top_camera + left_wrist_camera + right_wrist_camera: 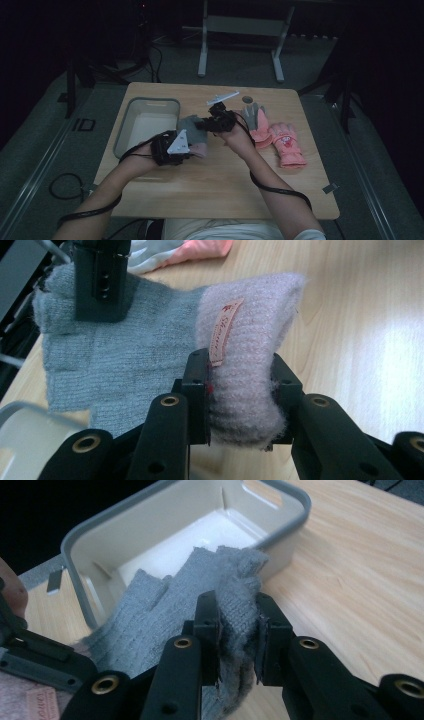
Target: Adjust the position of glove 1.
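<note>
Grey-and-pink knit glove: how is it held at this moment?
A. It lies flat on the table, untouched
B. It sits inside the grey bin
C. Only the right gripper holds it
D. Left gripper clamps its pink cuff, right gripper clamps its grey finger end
D: the left gripper pinches the pink cuff of the knit glove, while the right gripper pinches its grey finger end, beside the bin.

Your left gripper (192, 146) is clamped tight, forearm angling in from lower left. Your right gripper (204, 123) is clamped too, just beyond it.

The grey glove's (165, 605) lower end is hidden behind the right claw (239, 640).
</note>
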The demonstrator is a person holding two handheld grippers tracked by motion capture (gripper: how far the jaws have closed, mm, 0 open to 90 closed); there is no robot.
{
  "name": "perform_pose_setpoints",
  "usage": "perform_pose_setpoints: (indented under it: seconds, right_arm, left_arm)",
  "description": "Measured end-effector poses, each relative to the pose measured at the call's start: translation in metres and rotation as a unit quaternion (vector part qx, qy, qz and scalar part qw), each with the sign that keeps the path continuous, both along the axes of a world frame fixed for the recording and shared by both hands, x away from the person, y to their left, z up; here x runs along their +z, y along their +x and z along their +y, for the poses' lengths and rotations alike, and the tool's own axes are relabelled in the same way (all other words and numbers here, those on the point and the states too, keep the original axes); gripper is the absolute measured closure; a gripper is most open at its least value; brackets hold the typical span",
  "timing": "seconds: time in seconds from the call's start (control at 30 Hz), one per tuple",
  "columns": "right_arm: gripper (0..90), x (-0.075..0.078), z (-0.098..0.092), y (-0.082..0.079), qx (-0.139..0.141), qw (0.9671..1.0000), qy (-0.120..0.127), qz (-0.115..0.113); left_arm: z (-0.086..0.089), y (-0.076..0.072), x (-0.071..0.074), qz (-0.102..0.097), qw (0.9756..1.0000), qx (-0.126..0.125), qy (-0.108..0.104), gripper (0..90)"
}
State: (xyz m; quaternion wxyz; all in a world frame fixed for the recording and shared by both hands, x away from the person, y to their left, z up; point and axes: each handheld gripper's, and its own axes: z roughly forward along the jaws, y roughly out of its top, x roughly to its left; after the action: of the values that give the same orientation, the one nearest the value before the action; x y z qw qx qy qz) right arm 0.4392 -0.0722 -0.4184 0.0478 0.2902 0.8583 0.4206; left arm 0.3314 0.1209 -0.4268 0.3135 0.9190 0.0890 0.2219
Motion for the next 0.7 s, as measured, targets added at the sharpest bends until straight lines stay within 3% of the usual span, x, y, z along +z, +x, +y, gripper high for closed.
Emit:
perform_pose_setpoints:
  seconds: [0.3,0.7]
  right_arm:
    - [75.8,0.010,0.046,0.011,0.010,0.9999,0.013,-0.003]
    - [75.8,0.005,0.099,0.021,0.025,0.9994,0.022,0.004]
  left_arm:
    - [0.043,0.010,0.008,-0.001,0.9999,0.009,0.014,68.7]
    - [0.097,0.017,0.006,0.013,0.9993,0.022,0.029,68.7]
